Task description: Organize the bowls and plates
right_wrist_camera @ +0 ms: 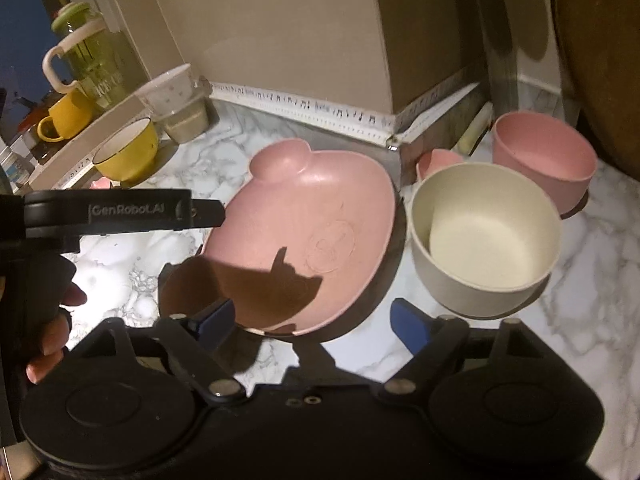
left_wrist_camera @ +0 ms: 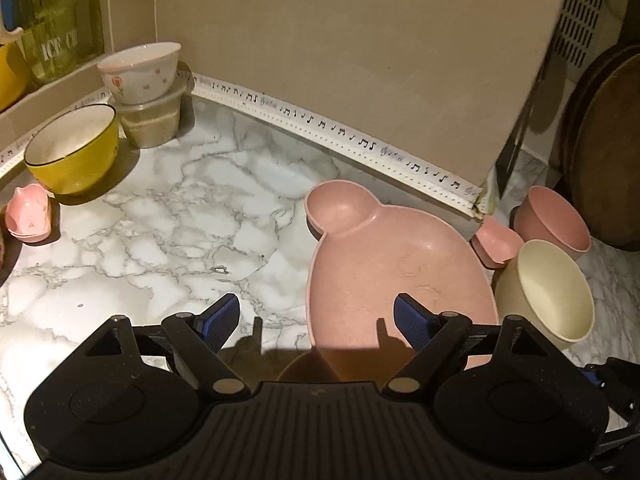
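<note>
Above pink plate [left_wrist_camera: 400,272]: empty, wide tongs [left_wrist_camera: 316,320]

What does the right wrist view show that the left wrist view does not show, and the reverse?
Only the right wrist view: a yellow mug on the ledge and a hand holding the left gripper. Only the left wrist view: small pink dishes stacked at the counter's left edge. Both share the pink eared plate, cream bowl, pink bowl and yellow bowl.
</note>
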`<state>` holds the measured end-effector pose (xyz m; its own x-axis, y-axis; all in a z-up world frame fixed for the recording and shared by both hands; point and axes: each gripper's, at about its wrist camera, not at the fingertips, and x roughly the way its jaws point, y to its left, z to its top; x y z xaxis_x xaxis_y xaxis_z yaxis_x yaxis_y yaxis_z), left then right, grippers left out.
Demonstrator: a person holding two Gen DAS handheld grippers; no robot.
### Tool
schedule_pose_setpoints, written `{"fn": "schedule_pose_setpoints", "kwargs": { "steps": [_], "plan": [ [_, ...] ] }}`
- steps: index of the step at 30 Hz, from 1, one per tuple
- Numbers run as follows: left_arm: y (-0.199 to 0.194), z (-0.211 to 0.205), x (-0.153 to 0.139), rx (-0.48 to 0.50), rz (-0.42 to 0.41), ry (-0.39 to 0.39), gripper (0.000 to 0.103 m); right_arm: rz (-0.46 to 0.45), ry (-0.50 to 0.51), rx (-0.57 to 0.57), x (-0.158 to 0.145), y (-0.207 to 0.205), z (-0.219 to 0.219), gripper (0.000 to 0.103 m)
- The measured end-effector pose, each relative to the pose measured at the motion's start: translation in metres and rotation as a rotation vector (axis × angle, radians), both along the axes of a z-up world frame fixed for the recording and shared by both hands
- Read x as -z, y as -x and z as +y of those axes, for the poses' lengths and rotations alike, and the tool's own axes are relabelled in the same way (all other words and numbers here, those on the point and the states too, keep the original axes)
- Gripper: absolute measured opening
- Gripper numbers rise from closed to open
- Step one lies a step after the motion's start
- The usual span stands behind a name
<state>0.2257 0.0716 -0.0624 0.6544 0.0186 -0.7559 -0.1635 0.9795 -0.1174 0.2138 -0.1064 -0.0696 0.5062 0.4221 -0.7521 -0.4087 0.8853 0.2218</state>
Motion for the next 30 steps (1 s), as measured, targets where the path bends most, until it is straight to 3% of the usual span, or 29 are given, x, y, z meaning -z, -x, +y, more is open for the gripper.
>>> {"fn": "schedule_pose_setpoints", "kwargs": {
  "steps": [8,11,14,17,23,25,30],
  "plan": [
    [-0.023,0.006,0.018,0.007,0.038,0.035,0.083,0.092,-0.043,0.095,0.017,-0.025,0.006,0.055],
    [-0.031,0.01,0.024,0.014,0.064,0.061,0.064,0.118,-0.057,0.133,0.022,-0.03,0.004,0.044],
    [-0.036,0.012,0.03,0.02,0.078,0.07,0.054,0.136,-0.07,0.161,0.026,-0.034,0.0,0.037],
    [-0.039,0.014,0.034,0.024,0.089,0.088,0.038,0.151,-0.081,0.185,0.028,-0.037,-0.003,0.028],
    [-0.042,0.018,0.037,0.019,0.096,0.123,0.026,0.182,-0.108,0.239,0.032,-0.04,-0.012,0.011],
    [-0.042,0.018,0.038,0.015,0.1,0.13,0.019,0.186,-0.119,0.247,0.033,-0.04,-0.013,0.01],
    [-0.041,0.018,0.037,0.005,0.102,0.121,0.014,0.182,-0.126,0.247,0.033,-0.039,-0.013,0.01]
  ]
}}
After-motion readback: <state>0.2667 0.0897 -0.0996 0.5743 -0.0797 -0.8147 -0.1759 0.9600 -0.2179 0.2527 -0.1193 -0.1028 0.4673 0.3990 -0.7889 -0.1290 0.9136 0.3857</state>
